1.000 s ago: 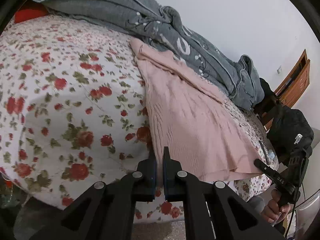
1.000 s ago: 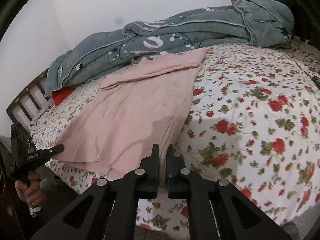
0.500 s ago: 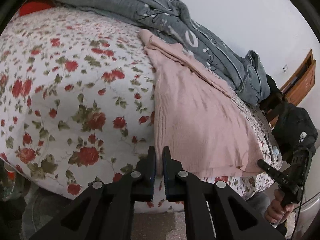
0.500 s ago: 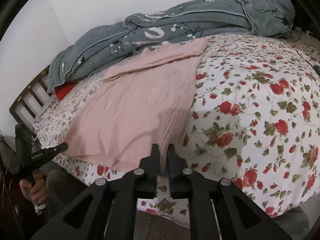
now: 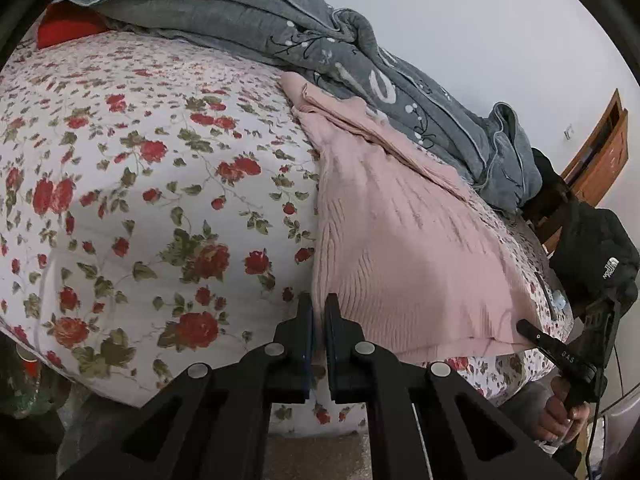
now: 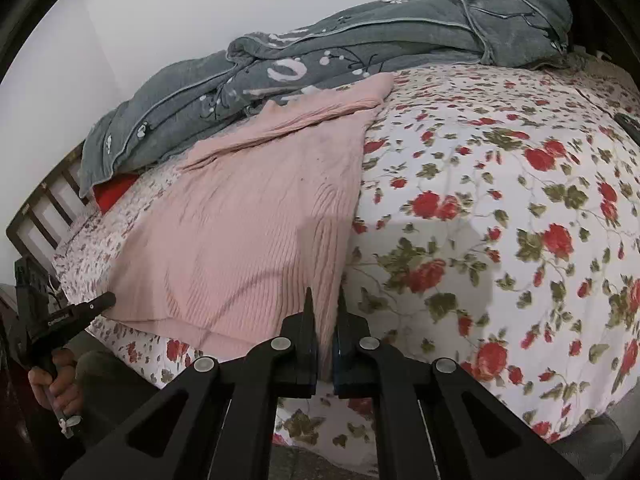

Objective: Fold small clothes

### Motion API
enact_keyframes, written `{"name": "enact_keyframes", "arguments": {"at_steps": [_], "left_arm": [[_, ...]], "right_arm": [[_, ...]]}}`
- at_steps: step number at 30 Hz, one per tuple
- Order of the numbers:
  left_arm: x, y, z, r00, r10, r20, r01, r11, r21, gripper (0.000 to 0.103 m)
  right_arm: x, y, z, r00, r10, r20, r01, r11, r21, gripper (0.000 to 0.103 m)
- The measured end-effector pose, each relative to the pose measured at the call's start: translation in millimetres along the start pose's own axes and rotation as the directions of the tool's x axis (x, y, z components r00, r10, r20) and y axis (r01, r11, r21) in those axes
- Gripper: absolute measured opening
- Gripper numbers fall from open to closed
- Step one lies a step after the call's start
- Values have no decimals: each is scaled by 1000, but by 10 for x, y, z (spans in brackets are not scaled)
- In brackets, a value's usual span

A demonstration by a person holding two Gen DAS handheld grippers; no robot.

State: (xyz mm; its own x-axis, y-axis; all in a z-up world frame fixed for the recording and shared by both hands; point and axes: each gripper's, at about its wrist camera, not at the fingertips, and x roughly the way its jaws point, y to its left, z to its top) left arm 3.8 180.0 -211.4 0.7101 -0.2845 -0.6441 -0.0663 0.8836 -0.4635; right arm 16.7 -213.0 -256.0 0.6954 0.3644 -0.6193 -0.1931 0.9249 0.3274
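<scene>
Home bedroom: bed (image 5: 120, 200) with a rose-print sheet, grey quilt (image 6: 320, 68) bunched along its far edge by a plain white wall (image 5: 480, 20), slatted wooden bed frame (image 6: 44, 208) at one end, wooden furniture (image 5: 600, 152) in the corner, black jacket (image 5: 592, 248) beside it.

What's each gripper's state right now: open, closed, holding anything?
Left gripper: closed, fingers at a near corner of the pink ribbed knit garment; whether it is pinched cannot be told.
Right gripper: closed at the other near corner; same doubt.
</scene>
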Motion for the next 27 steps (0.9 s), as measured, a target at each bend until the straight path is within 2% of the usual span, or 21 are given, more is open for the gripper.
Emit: {"name": "enact_keyframes", "arguments": {"at_steps": [5,14,20,27], "left_arm": [[-164,41,53,996,-82,25,83,995,-51,6],[-496,-94,201,990,-122,74,125,991,-41,6],[-546,-228,591,984,-139,110,145,988,-49,6],[-436,-416,1229,979,-133,156,140,989,-40,6]], "right_arm": [[-164,31,-3,999,19,38,-18,1000,-13,4],[-522,160,100,996,75,52,-74,997,-23,4],[-608,248,510,988,130,80,-130,991,-1,4],[-483,234,1186,977,183,107,-189,981,52,4]]}}
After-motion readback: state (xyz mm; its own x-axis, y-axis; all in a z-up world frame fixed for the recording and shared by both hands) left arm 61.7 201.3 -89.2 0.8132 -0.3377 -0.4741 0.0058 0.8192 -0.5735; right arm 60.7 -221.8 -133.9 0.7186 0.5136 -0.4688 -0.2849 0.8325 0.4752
